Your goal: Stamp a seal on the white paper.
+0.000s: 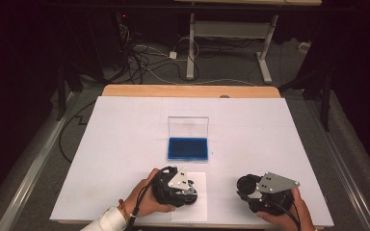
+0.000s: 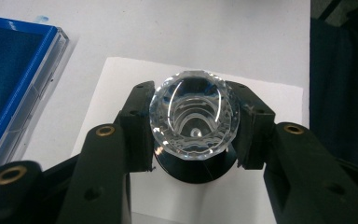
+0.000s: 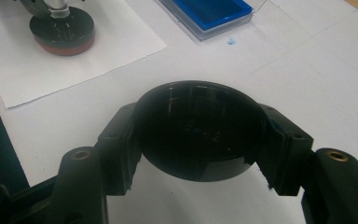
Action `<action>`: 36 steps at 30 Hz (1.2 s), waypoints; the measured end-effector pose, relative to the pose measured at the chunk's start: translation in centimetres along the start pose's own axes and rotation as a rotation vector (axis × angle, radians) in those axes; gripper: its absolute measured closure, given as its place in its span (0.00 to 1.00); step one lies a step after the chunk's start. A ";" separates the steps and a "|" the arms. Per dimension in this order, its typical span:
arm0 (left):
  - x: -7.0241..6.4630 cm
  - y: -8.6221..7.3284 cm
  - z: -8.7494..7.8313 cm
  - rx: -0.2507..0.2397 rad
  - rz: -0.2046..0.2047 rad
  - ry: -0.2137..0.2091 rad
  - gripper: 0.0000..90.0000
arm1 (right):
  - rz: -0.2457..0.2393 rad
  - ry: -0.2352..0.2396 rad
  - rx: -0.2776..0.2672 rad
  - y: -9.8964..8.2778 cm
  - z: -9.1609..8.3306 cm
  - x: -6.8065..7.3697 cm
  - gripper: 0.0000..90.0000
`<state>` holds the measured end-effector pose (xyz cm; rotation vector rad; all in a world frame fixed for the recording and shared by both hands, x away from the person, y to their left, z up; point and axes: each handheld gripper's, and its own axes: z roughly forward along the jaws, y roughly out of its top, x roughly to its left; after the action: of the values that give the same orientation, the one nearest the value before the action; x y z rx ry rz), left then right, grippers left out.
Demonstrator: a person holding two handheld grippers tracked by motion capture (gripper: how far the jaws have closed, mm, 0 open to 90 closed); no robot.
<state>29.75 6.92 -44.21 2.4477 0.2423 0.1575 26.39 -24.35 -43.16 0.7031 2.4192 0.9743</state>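
Left claw: my left gripper (image 1: 180, 185), at the lower middle of the high view, is closed on a faceted crystal piece (image 2: 195, 120); in the left gripper view my pads press its two sides.
Crystal piece: clear, many-faceted, rounded, standing on a round black base (image 2: 196, 170) over the small white sheet (image 2: 121, 93). I cannot tell whether the base rests on the sheet or hangs just above it.
Right claw: my right gripper (image 1: 250, 190), lower right of the high view, is clamped on a round black disc (image 3: 199, 128), held at its left and right edges.
Black disc: dark and glossy, at the centre of the right gripper view, over the white table cover (image 1: 270, 139); whether it touches the cover I cannot tell.
Case: an open case with a blue lining (image 1: 188, 148) and an upright clear lid (image 1: 188, 126), at the middle of the high view, well apart from both claws and with nothing lying in it.
Done so far: each claw has hold of one piece, as I judge it.
Left to do: the two pieces remain apart and neither is in the case; bringing them together or boxing them looks ahead of me.
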 end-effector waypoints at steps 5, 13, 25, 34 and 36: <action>0.2 0.3 -0.7 -0.028 -0.013 -0.017 0.60 | 0.006 -0.003 -0.004 -0.1 -0.1 -0.2 0.43; 0.9 0.3 -2.2 -0.095 -0.045 -0.005 0.60 | 0.008 -0.005 -0.013 -0.1 -0.3 -0.3 0.43; 1.7 -0.1 -4.0 -0.141 -0.069 0.030 0.60 | 0.004 -0.007 -0.012 0.0 -0.3 -0.2 0.43; 2.7 -0.8 -5.9 -0.193 -0.111 0.070 0.60 | 0.011 -0.008 -0.018 0.1 -0.4 -0.3 0.43; 3.0 -1.1 -6.3 -0.209 -0.123 0.077 0.60 | 0.012 -0.010 -0.021 0.1 -0.3 -0.5 0.43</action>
<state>31.40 12.23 -39.84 2.2145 0.3901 0.2128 26.60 -24.72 -42.77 0.7145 2.3954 0.9966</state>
